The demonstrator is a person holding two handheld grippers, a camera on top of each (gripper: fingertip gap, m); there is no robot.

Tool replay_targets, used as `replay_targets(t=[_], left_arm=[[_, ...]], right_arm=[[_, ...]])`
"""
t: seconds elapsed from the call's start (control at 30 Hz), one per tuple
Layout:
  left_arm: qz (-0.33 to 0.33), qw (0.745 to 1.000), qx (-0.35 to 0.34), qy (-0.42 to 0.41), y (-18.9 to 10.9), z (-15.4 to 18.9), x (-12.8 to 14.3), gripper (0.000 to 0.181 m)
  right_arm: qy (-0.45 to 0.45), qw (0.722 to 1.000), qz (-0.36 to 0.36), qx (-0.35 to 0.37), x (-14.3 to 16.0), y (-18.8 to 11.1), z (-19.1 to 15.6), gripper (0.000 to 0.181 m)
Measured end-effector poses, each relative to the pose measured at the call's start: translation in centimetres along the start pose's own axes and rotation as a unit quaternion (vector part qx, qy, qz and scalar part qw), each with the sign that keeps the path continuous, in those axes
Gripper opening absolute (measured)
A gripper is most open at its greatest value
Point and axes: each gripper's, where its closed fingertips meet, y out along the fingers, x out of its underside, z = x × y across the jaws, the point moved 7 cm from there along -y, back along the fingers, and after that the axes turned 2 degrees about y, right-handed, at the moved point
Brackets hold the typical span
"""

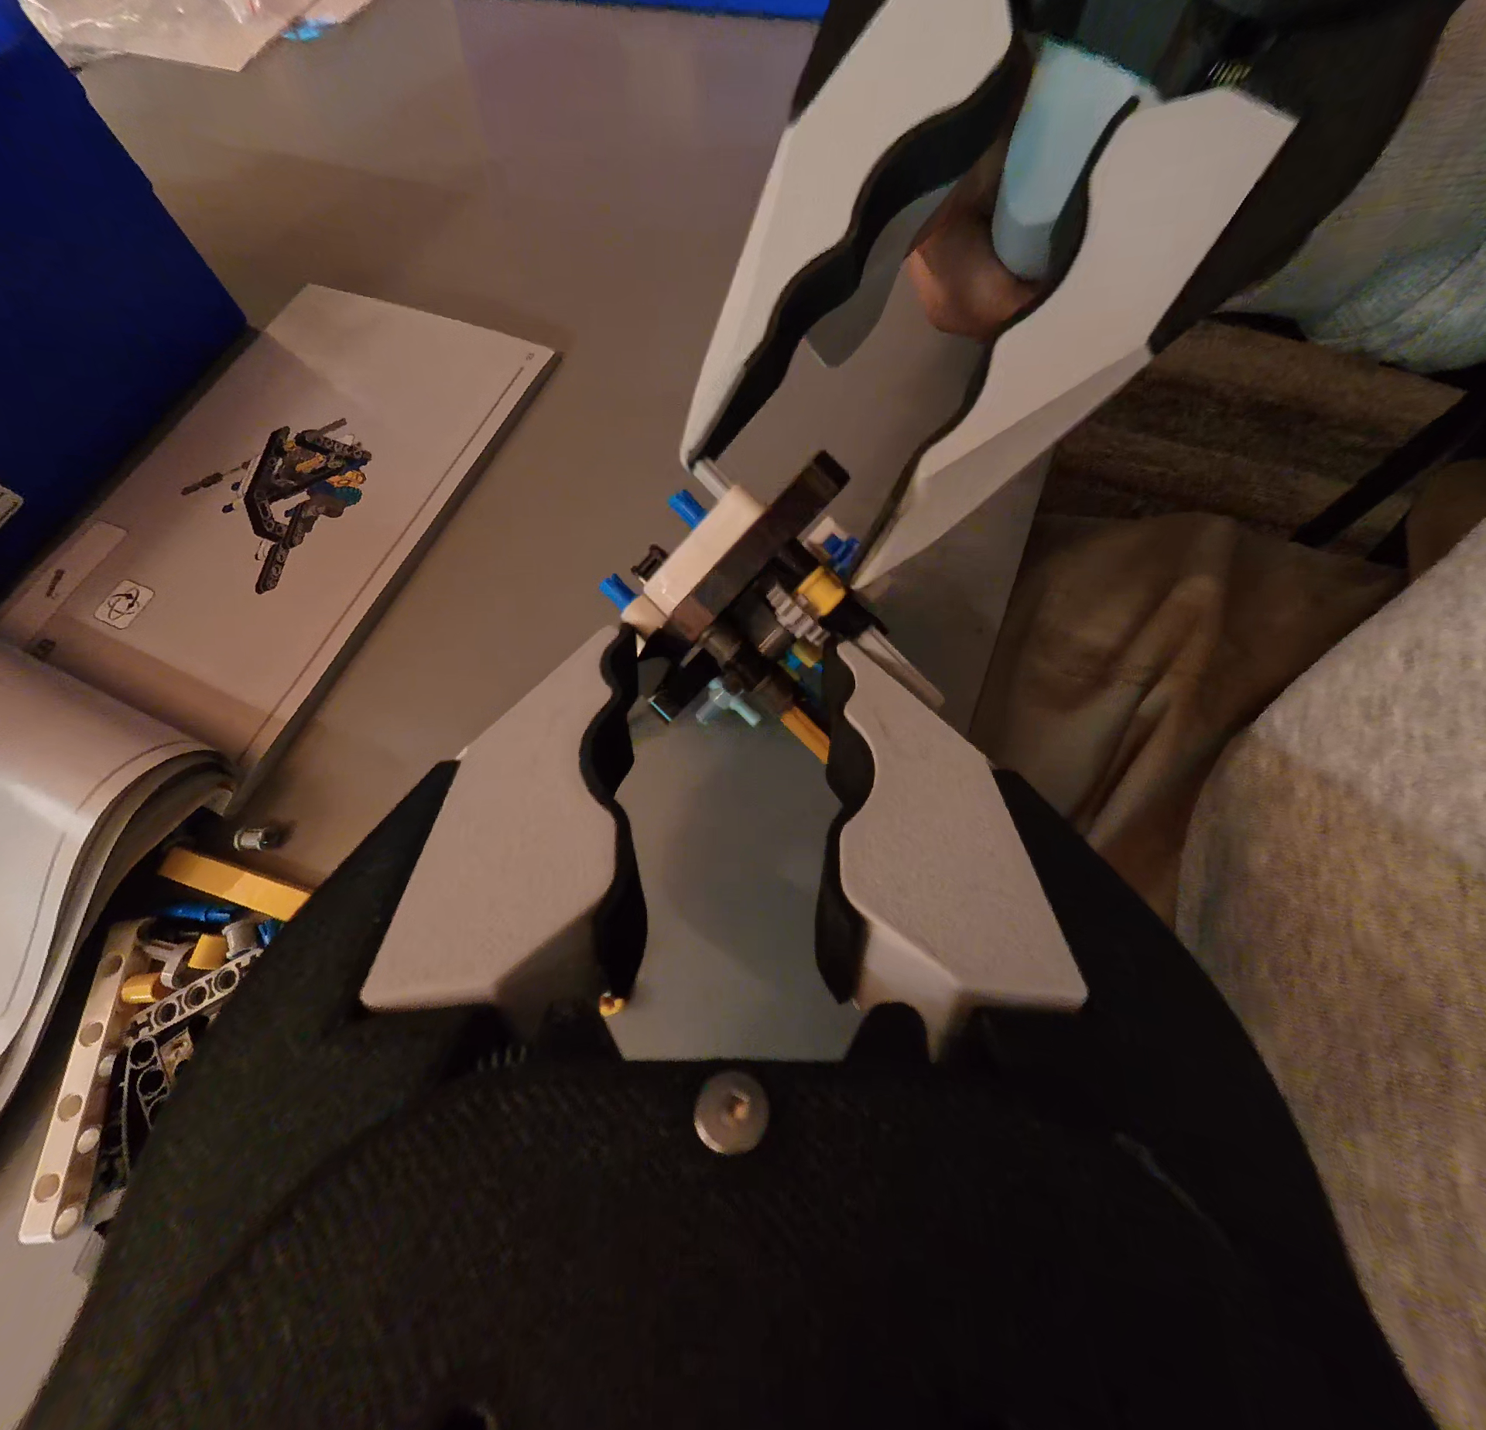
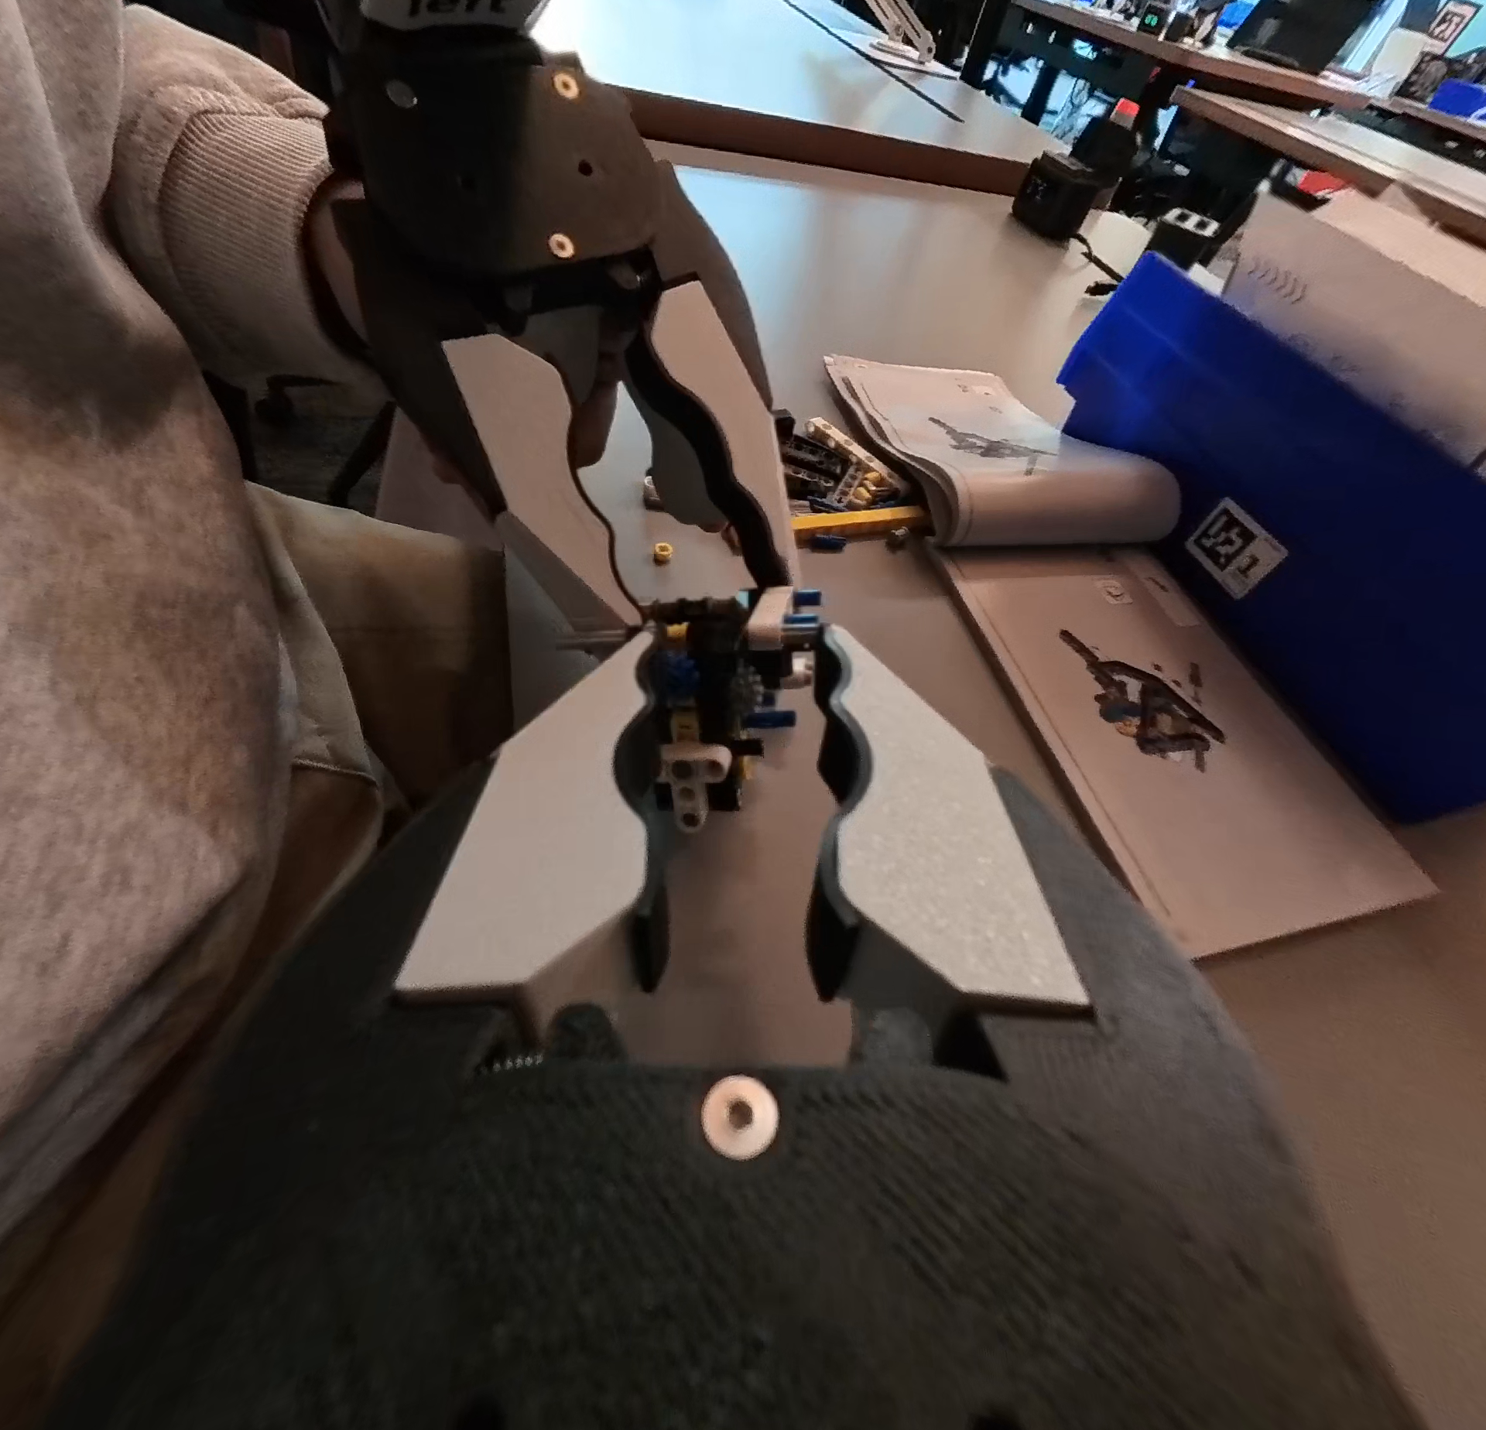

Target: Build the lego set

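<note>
A small lego assembly (image 1: 744,563) of black, white, blue and yellow technic parts hangs in the air over the grey table's near edge. My left gripper (image 1: 728,648) is shut on its lower end. My right gripper (image 1: 784,523) comes in from the opposite side and is shut on its upper end, around a white block with blue pins. In the right wrist view the assembly (image 2: 695,760) sits between the fingers of my right gripper (image 2: 736,648), with my left gripper (image 2: 708,599) meeting it from above.
An open instruction booklet (image 1: 281,507) lies on the table (image 1: 523,226), also in the right wrist view (image 2: 1166,748). Loose lego parts (image 1: 161,989) lie by its curled pages. Blue bins (image 2: 1286,547) stand behind. A small yellow piece (image 2: 661,553) lies alone. A person's grey sleeve (image 2: 121,507) is close. The tips of both grippers are at nearly the same place.
</note>
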Motion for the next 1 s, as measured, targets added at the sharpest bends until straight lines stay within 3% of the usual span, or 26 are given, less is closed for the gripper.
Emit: replay_targets(t=[0.03,0.23,0.57,0.9,1.0], left_arm=[[0.000,1.000,0.003,-0.002,0.0,0.1,0.0,0.041],[-0.005,1.000,0.000,-0.012,0.3,0.1,0.1,0.043],[-0.002,1.000,-0.021,-0.020,-0.1,-0.8,0.1,0.038],[0.000,1.000,-0.020,-0.020,0.0,-0.7,0.1,0.044],[0.002,1.000,-0.017,-0.018,-0.1,-0.7,0.1,0.051]], right_arm=[[0.000,1.000,0.007,0.003,-0.1,-0.2,0.1,0.026],[-0.017,1.000,0.005,0.012,0.0,-0.1,0.2,0.028],[0.023,0.999,0.022,0.005,0.2,-0.3,1.1,0.042],[0.001,1.000,0.016,0.009,0.3,-0.3,1.1,0.008],[0.010,1.000,0.019,0.009,0.4,-0.4,1.4,0.008]])
